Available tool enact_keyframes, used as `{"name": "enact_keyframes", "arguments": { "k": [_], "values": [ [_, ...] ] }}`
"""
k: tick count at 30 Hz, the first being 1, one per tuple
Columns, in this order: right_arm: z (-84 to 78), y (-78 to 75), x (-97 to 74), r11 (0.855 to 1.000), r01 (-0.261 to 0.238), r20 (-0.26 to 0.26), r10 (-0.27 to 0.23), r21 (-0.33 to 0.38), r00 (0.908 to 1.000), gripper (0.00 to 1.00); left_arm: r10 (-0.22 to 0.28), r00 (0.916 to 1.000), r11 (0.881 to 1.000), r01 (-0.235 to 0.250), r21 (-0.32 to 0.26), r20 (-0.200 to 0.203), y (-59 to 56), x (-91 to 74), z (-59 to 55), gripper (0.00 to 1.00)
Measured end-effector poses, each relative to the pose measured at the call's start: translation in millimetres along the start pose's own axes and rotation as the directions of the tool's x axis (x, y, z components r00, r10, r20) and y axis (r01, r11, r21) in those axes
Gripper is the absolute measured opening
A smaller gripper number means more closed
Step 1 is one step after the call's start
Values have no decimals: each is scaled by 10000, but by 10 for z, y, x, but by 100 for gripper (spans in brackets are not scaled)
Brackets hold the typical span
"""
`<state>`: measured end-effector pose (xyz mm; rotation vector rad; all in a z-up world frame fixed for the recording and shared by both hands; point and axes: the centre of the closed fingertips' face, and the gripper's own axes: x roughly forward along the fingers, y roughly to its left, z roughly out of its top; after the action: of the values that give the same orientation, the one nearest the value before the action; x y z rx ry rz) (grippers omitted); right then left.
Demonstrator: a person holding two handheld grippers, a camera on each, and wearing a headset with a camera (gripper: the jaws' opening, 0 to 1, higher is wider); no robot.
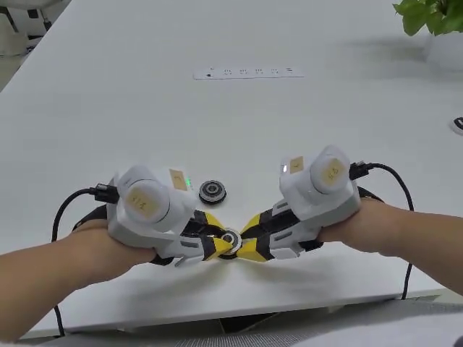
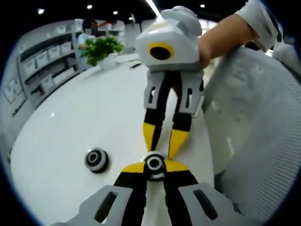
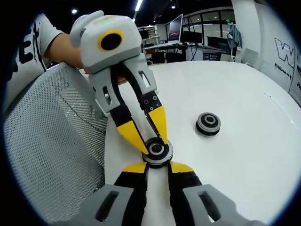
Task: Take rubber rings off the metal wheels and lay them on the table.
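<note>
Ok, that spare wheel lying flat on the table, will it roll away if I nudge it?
Probably not: the spare wheel lies flat on its face, so a nudge should slide it across the smooth white table rather than roll it. It looks like metal, so likely heavy for its size.

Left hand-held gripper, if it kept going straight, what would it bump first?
The metal wheel sitting right between its tips; the left hand-held gripper looks already on it. Just beyond wait the right hand-held gripper's yellow tips.
</note>
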<state>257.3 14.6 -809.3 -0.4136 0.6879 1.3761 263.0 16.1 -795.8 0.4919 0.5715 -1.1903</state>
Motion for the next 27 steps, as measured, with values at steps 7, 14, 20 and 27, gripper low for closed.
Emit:
{"name": "enact_keyframes", "arguments": {
  "k": [7,14,20,27],
  "values": [
    [-5,-1,-1,10000,-3,-55,3,21,10000,12,5,10000,10000,-5,16,2,3,-1,-1,14],
    [-14,-4,-7,10000,2,-105,-1,34,9999,9,11,10000,10000,-11,17,0,4,0,2,14],
    [-22,-12,-14,10000,26,-138,-25,59,9999,6,19,10000,10000,-19,25,-4,2,1,4,14],
    [-19,-22,-19,9999,68,-129,-67,135,9999,3,35,10000,10000,-35,23,-35,3,0,2,14]
  ]
}}
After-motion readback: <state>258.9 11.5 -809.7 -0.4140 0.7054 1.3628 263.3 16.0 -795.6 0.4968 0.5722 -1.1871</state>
